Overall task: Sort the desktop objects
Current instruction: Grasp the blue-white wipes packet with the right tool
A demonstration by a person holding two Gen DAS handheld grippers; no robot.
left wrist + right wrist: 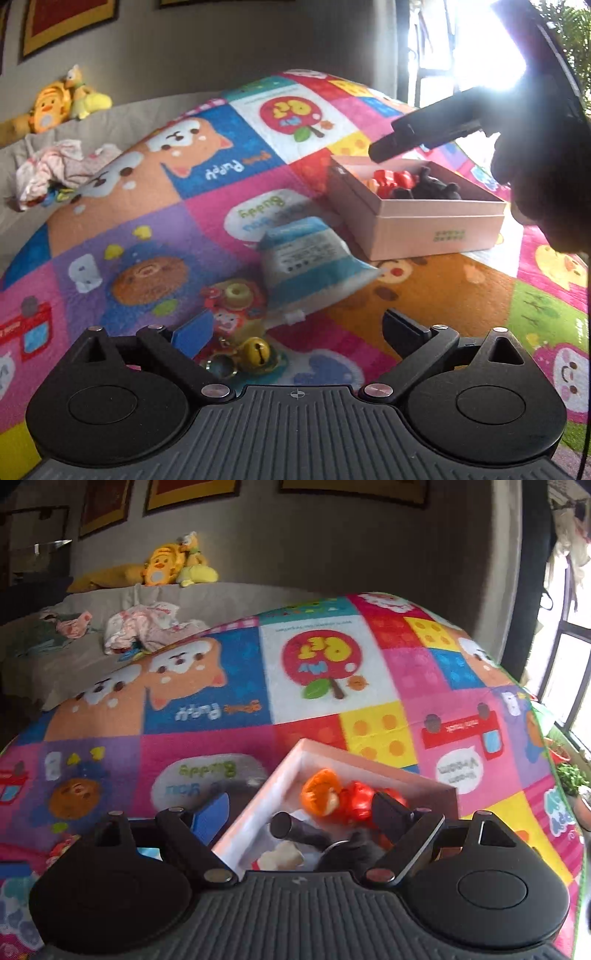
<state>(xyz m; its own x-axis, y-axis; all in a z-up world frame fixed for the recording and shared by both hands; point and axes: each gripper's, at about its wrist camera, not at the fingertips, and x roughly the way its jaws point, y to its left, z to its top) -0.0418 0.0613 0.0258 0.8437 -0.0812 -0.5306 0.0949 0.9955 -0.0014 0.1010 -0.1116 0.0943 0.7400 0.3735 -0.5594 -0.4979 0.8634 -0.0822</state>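
A pink box (424, 225) stands on the colourful mat and holds red, orange and black toys (397, 182). My left gripper (295, 332) is open and empty, low over the mat. Just ahead of it lie a blue-and-white pouch (310, 262), a yellow bell on a keyring (255, 352) and a small cartoon charm (232, 314). My right gripper (301, 812) is open and empty above the box (258, 805); an orange toy (319, 792), a red toy (356, 799), a black cylinder (295, 829) and a white piece (282, 854) lie inside. The right gripper also shows in the left wrist view (424, 125), over the box.
The patchwork play mat (221, 206) covers the surface. A grey couch behind holds crumpled clothes (144, 626) and yellow plush toys (173, 566). A bright window (480, 44) is at the right, with potted plants (570, 775) below it.
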